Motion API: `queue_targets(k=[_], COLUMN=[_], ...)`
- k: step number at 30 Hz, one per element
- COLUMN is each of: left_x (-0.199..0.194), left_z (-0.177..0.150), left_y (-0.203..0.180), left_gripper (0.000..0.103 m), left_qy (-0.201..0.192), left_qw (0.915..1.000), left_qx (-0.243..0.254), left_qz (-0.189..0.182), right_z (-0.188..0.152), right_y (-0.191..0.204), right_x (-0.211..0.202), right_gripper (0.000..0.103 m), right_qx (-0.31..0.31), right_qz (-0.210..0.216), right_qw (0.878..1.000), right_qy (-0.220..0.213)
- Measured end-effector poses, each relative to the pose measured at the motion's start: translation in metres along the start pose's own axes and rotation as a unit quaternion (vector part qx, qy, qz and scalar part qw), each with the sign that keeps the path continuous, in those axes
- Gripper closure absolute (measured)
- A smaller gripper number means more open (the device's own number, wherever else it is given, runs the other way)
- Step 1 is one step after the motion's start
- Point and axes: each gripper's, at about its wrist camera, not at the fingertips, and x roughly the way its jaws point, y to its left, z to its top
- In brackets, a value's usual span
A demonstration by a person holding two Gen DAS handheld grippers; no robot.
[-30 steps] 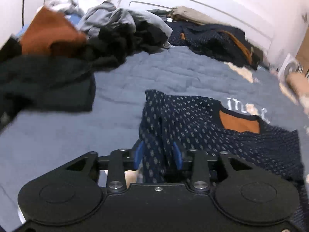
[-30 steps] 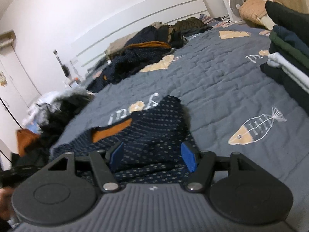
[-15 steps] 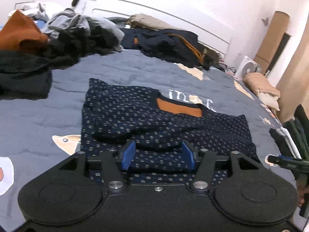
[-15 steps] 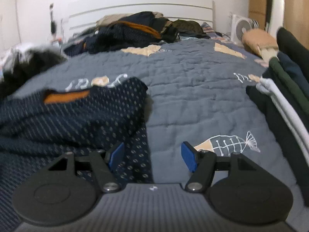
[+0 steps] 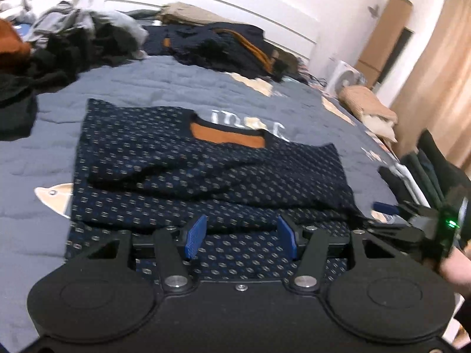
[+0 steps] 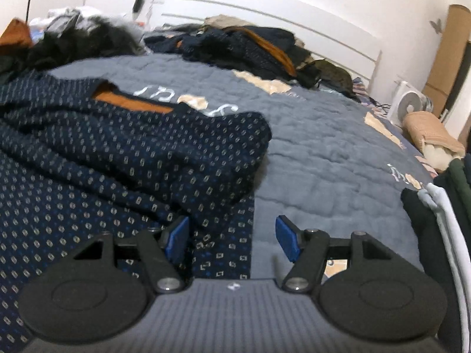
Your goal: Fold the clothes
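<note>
Two grippers, both spread wide and holding nothing. Your left gripper [image 5: 240, 236] hovers low over the near hem of the navy dotted sweater [image 5: 182, 176], squarely in front of it. Your right gripper [image 6: 232, 236] straddles the sweater's right edge where it meets the grey quilt [image 6: 323, 153]. Sweater lies flat ahead, long axis left-right, sleeves folded across the chest, orange collar lining [image 5: 225, 136] at the far side. Both tools are level, pointing toward the headboard.
</note>
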Motion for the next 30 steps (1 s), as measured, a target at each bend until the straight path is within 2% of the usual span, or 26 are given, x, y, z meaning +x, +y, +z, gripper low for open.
queue_targets(k=[2, 3, 4, 8, 10, 13, 15, 23, 25, 30], left_x=[0.002, 0.002, 0.002, 0.002, 0.001, 0.001, 0.0, 0.003, 0.004, 0.006], left_z=[-0.003, -0.003, -0.004, -0.002, 0.0, 0.001, 0.001, 0.003, 0.002, 0.0], left_y=[-0.004, -0.005, -0.005, 0.0, 0.003, 0.007, 0.008, 0.011, 0.011, 0.01], left_gripper=[0.05, 0.05, 0.05, 0.05, 0.05, 0.05, 0.05, 0.048, 0.048, 0.048], left_qy=[0.005, 0.007, 0.007, 0.006, 0.005, 0.007, 0.009, 0.016, 0.017, 0.026], left_qw=[1.0, 0.9999, 0.9999, 1.0, 1.0, 0.9999, 0.9999, 0.9998, 0.9998, 0.9995], left_qx=[0.006, 0.008, 0.009, 0.001, -0.004, -0.008, -0.005, -0.007, -0.007, -0.014], left_qz=[-0.005, -0.006, -0.006, -0.003, -0.001, 0.0, 0.001, 0.009, 0.008, 0.004], right_z=[-0.003, -0.003, -0.004, -0.003, -0.005, -0.011, -0.013, -0.003, -0.001, 0.0], right_y=[0.0, -0.001, -0.002, -0.001, -0.004, -0.005, -0.008, -0.025, -0.027, -0.007], right_x=[0.005, 0.006, 0.006, -0.005, -0.007, -0.001, 0.002, -0.019, -0.024, -0.028], right_gripper=[0.068, 0.086, 0.09, 0.091, 0.091, 0.091, 0.09, 0.086, 0.079, 0.075], right_qx=[-0.003, -0.004, -0.007, -0.07, -0.09, -0.106, -0.09, -0.016, -0.005, -0.065], right_qz=[0.001, 0.001, 0.001, -0.014, -0.014, 0.008, 0.019, 0.037, 0.041, 0.067], right_qw=[1.0, 1.0, 1.0, 0.997, 0.996, 0.993, 0.994, 0.999, 0.999, 0.995], right_qy=[0.01, 0.015, 0.017, 0.002, 0.009, 0.047, 0.064, 0.029, 0.018, -0.028])
